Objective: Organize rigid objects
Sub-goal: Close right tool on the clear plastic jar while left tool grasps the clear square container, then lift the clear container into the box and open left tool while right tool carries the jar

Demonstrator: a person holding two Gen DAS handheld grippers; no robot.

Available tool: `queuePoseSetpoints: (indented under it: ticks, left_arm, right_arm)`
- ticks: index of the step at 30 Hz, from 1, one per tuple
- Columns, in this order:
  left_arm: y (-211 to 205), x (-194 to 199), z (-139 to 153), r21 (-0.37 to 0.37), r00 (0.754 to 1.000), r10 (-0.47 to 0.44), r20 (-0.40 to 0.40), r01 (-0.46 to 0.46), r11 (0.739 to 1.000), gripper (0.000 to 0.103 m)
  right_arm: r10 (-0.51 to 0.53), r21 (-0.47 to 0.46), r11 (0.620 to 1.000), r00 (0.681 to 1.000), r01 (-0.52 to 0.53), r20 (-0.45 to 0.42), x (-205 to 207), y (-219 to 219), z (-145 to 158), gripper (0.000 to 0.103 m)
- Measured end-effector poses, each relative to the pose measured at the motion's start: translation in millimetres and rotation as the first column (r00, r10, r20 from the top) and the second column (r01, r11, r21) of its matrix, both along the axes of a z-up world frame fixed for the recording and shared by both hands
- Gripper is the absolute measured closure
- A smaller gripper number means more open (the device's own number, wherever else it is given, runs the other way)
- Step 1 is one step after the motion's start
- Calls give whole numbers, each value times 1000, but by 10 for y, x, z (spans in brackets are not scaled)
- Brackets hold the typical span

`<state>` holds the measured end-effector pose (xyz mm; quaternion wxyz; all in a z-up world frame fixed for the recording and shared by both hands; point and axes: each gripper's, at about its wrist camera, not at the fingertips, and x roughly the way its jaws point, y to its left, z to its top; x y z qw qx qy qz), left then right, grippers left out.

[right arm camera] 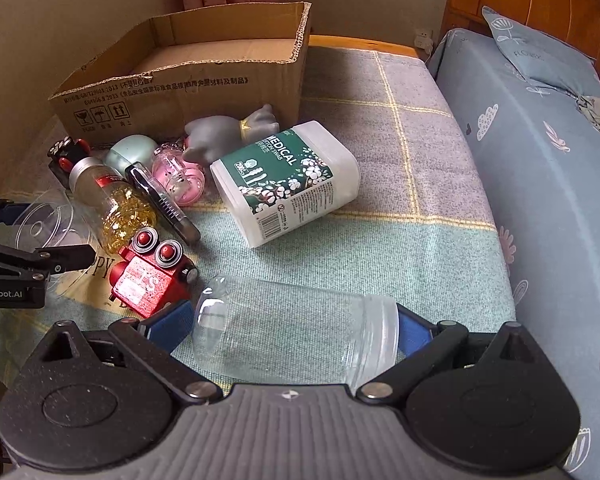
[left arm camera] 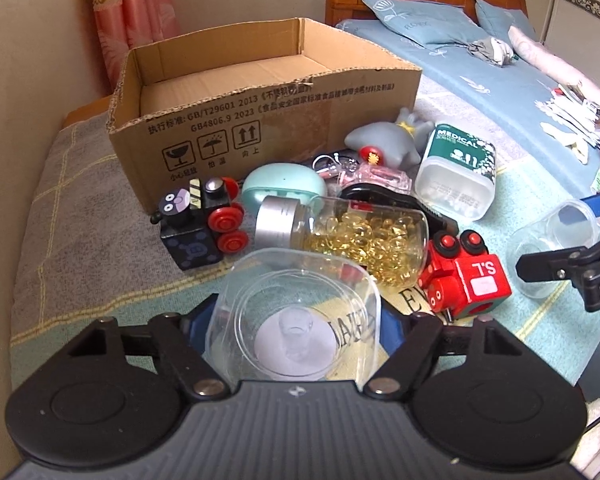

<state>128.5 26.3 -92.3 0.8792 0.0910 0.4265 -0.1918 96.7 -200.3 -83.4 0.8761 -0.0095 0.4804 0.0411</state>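
Note:
My left gripper (left arm camera: pixel 296 320) is shut on a clear plastic lid (left arm camera: pixel 292 312), held above the blanket; the lid also shows in the right wrist view (right arm camera: pixel 44 224). My right gripper (right arm camera: pixel 296 332) is shut on a clear plastic jar (right arm camera: pixel 296 336) lying sideways between its blue pads; the jar also shows in the left wrist view (left arm camera: pixel 552 252). An open cardboard box (left arm camera: pixel 260 120) stands at the back, its inside bare. In front lie a capsule bottle (left arm camera: pixel 348 240), a red toy train (left arm camera: pixel 464 280), a black toy train (left arm camera: pixel 200 224) and a cotton swab box (right arm camera: pixel 284 180).
A grey plush toy (right arm camera: pixel 220 136), a mint case (left arm camera: pixel 284 190), a pink clear trinket (right arm camera: pixel 180 176) and a black comb (right arm camera: pixel 164 200) crowd the box front. A bed with blue sheet (right arm camera: pixel 540 160) runs along the right. A wall stands at the left.

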Motion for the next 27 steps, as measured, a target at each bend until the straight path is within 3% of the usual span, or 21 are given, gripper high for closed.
queuePoseSetpoints:
  ticks: [2,8,16,22,27]
  left_arm:
    - [-8,-3,1,8,1000,2,-3,-2,1000,26]
    - [-6,-48,74,23,1000,18,0,-18,1000,26]
    - [-19,-14,552,25,997,38,70,-39,999,26]
    - [-69,409,956,35,986,62,158,-68,997,26]
    - [-134,935,1110,44,976,114,185,-124,991,26]
  right_arm:
    - [-1,-18,1000,1000,1,-1,8,8,1,6]
    - [48,-35,998,999,-48,-5,1,-5,36,7]
    - [156,-21,988,986,-155,53,78,-59,382,7]
    - [221,-8,975,963,-222,153,279,-12,759,7]
    - [262,-17,964,938,-265,225,530,76,1000,7]
